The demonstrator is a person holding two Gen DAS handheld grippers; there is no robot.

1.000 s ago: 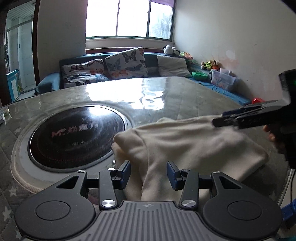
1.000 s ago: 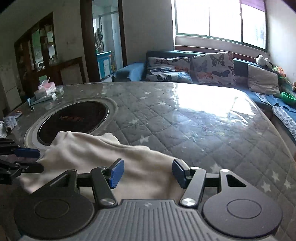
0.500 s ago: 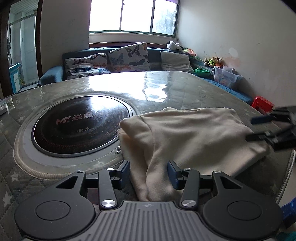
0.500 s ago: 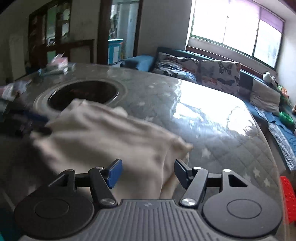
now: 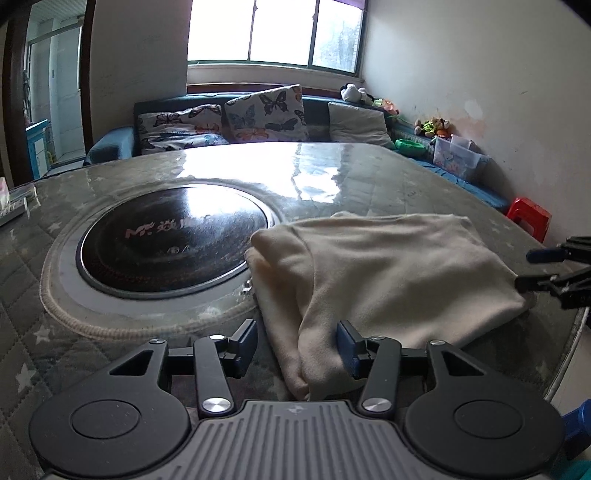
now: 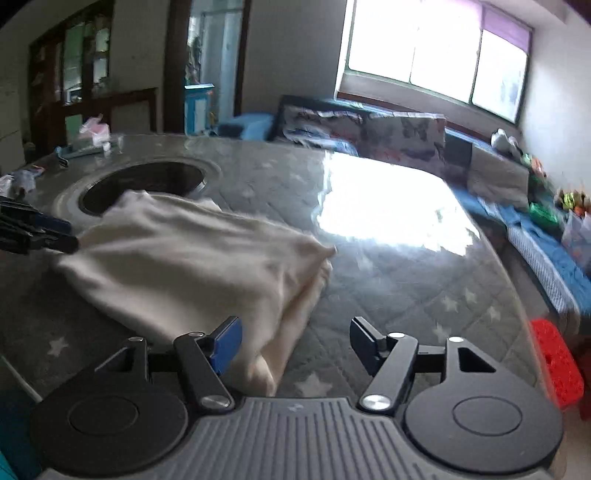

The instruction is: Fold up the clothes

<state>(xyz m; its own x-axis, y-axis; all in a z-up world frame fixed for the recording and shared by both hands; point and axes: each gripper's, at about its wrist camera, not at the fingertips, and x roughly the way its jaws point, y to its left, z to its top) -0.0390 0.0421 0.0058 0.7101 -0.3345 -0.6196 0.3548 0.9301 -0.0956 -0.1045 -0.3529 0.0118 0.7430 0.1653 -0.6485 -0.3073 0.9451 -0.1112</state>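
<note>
**Folded cream cloth lies between two released grippers**

The cream fleece garment [image 5: 388, 273], folded into a thick pad, lies on the round quilted grey desk [image 5: 332, 173] under its glossy clear cover, its far-left corner just overlapping the rim of the black glass hotplate [image 5: 170, 236] set into the desk. Its long axis runs from one gripper to the other.

The left gripper [image 5: 297, 345] has one folded end between its jaws; they have just been opening, and the blue pads stand clear of the cloth on at least the left side, so it reads as released. The right gripper [image 6: 295, 343] sits at the opposite end, jaws also just opening and wide apart, with the cloth's corner only near its left pad and bare desk under the rest. Each gripper is equally close to its own end.

Any further fold would probably go across that long axis, one end carried toward the other.

Beyond the desk are a sofa with butterfly cushions [image 5: 266, 114], a bright window [image 5: 273, 29] and a red plastic stool [image 5: 530, 218].
</note>
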